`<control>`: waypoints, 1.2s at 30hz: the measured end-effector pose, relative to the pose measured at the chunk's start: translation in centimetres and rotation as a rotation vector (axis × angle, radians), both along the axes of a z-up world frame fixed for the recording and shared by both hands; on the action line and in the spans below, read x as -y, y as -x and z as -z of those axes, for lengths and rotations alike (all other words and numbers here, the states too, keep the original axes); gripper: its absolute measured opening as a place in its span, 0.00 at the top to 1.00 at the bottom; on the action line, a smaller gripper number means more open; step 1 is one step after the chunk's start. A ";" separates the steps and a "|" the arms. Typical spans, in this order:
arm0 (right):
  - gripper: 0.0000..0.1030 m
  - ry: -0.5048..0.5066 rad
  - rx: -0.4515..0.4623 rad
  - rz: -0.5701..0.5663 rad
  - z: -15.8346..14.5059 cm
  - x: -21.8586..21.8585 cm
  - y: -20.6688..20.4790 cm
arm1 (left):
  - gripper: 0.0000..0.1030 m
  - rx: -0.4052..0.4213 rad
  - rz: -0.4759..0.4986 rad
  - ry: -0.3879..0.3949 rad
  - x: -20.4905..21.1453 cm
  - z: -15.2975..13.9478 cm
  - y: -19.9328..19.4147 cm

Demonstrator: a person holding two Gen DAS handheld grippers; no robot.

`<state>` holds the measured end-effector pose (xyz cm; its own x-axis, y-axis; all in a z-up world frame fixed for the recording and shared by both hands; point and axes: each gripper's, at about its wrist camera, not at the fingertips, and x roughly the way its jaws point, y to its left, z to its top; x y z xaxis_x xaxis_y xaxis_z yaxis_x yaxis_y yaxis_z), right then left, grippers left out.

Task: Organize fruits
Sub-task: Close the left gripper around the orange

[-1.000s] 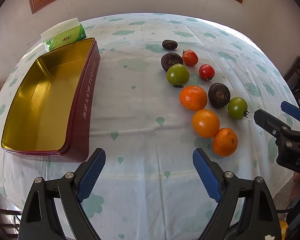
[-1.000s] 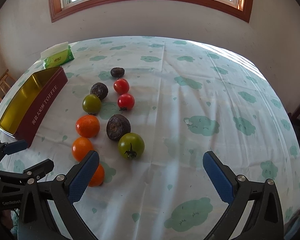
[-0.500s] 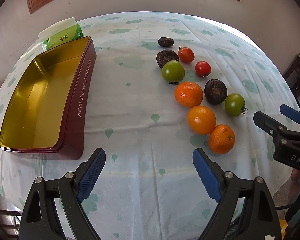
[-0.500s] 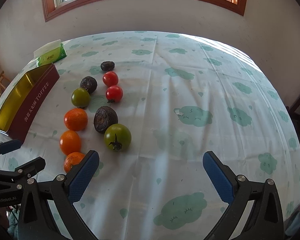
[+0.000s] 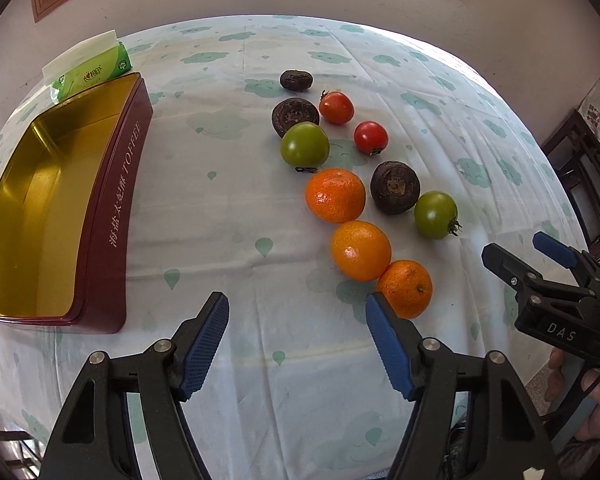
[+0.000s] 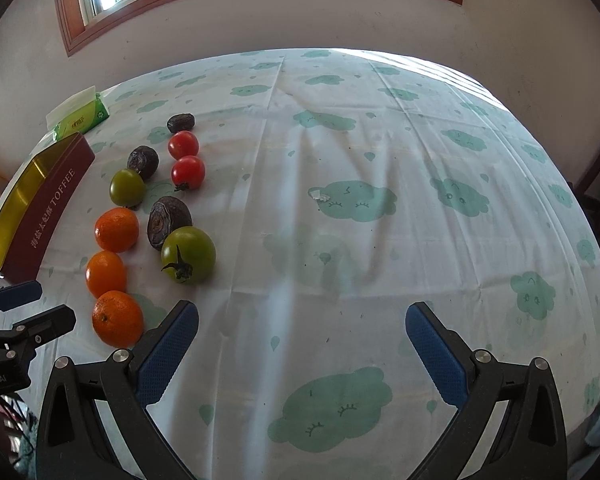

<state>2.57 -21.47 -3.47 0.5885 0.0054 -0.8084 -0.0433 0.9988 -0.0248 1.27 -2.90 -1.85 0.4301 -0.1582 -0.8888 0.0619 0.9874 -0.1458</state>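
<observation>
Hovering over the cloth, the left gripper (image 5: 296,338) has just been closing to half-open with nothing between its jaws, as if sizing for the nearest orange (image 5: 405,289). The right gripper (image 6: 302,338) gapes empty; fruit lies loose beside the empty tin (image 5: 112,208).

The surface (image 5: 220,208) is covered by a white cloth printed with green clouds and drops. At its left side stands an open maroon toffee tin (image 5: 112,216) with a gold interior, and a green tissue pack (image 5: 92,70) lies just beyond the tin's far end. To the right, well apart from the tin, lie three oranges (image 5: 361,250) in a touching line, two green tomatoes (image 5: 305,144), two red tomatoes (image 5: 336,107) and three dark brown round fruits (image 5: 395,187).
</observation>
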 end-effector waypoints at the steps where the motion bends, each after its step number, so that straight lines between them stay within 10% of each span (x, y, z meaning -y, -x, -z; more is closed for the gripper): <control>1: 0.00 -0.003 -0.001 0.001 0.1 0.1 0.0 | 0.41 -0.008 0.002 0.018 0.1 -0.2 -0.3; 15: 0.00 -0.060 -0.043 0.022 1.7 1.4 -0.2 | 0.66 -0.175 0.009 0.218 1.4 -0.5 -4.7; 36: 0.00 -0.030 -0.058 0.010 2.5 1.0 -0.6 | 0.70 -0.207 -0.004 0.178 2.0 1.0 -6.2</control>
<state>3.13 -22.51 -5.98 0.5411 0.0243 -0.8406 -0.0334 0.9994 0.0074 7.51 -4.86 -2.86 0.2426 -0.3189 -0.9162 0.0089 0.9451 -0.3266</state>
